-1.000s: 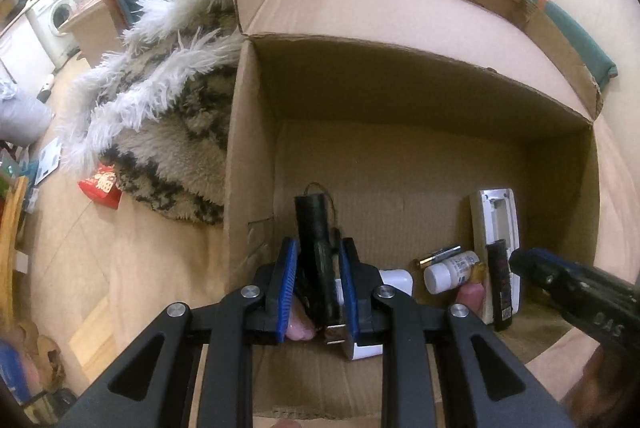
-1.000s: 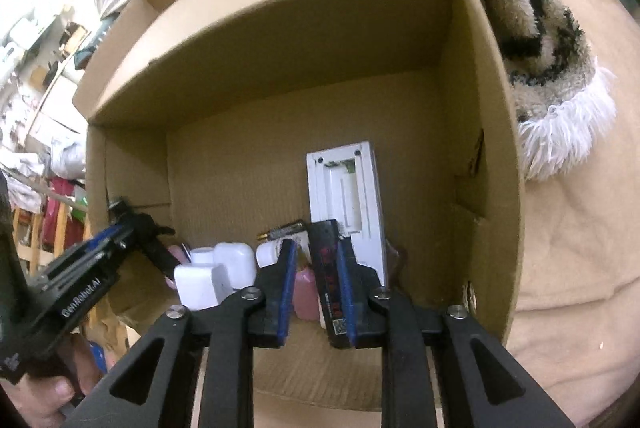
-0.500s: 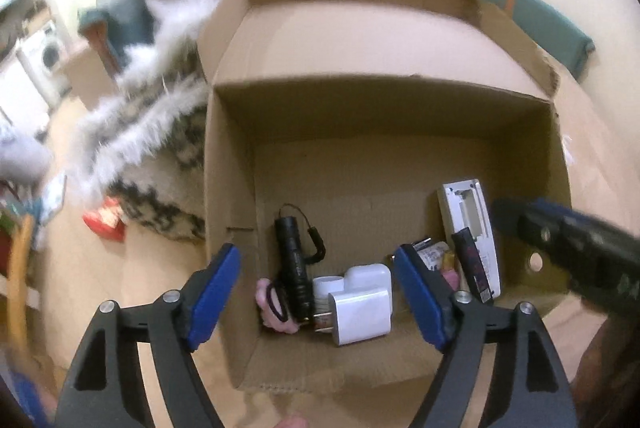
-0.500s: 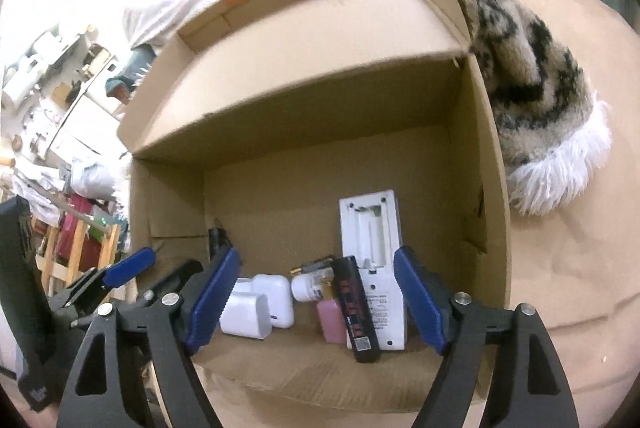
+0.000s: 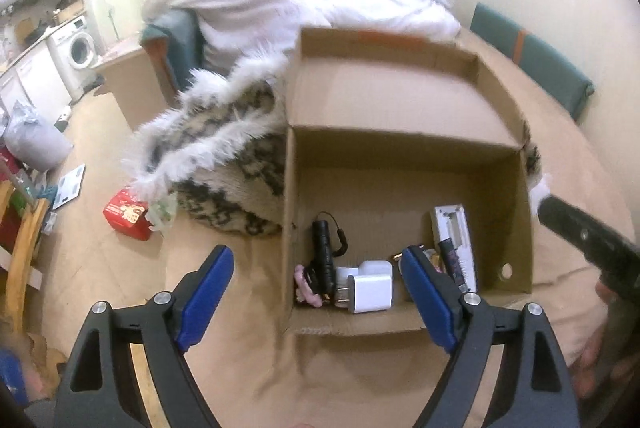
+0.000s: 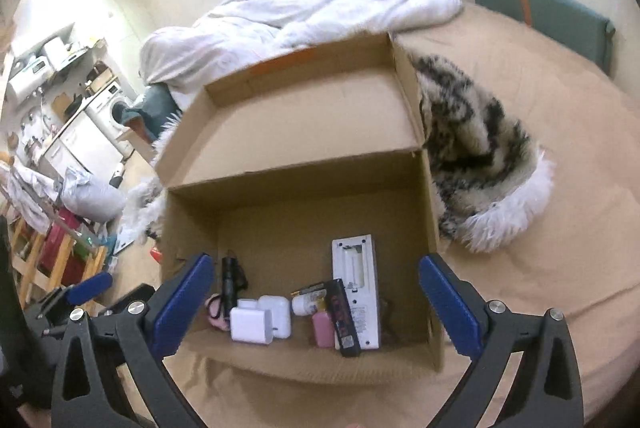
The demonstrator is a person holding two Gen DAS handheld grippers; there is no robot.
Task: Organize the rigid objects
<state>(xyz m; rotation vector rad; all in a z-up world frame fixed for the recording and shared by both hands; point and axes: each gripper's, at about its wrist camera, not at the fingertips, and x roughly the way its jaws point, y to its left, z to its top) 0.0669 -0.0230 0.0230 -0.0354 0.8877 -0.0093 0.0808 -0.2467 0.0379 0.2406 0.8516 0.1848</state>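
An open cardboard box stands on a tan bed. Along its near wall lie a black flashlight, white chargers, a pink item, a small white bottle, a black slim bar and a white remote-like case. My left gripper is open and empty, above the box's near left corner. My right gripper is open and empty, above the box's near edge. The right gripper's body shows at the right of the left wrist view.
A furry black-and-white blanket lies against the box's far side. A white duvet is heaped behind. A red packet lies on the floor at left. Room furniture and a washing machine are farther left.
Both grippers opened, releasing the flashlight and the black bar into the box, then pulled back and up away from the box.
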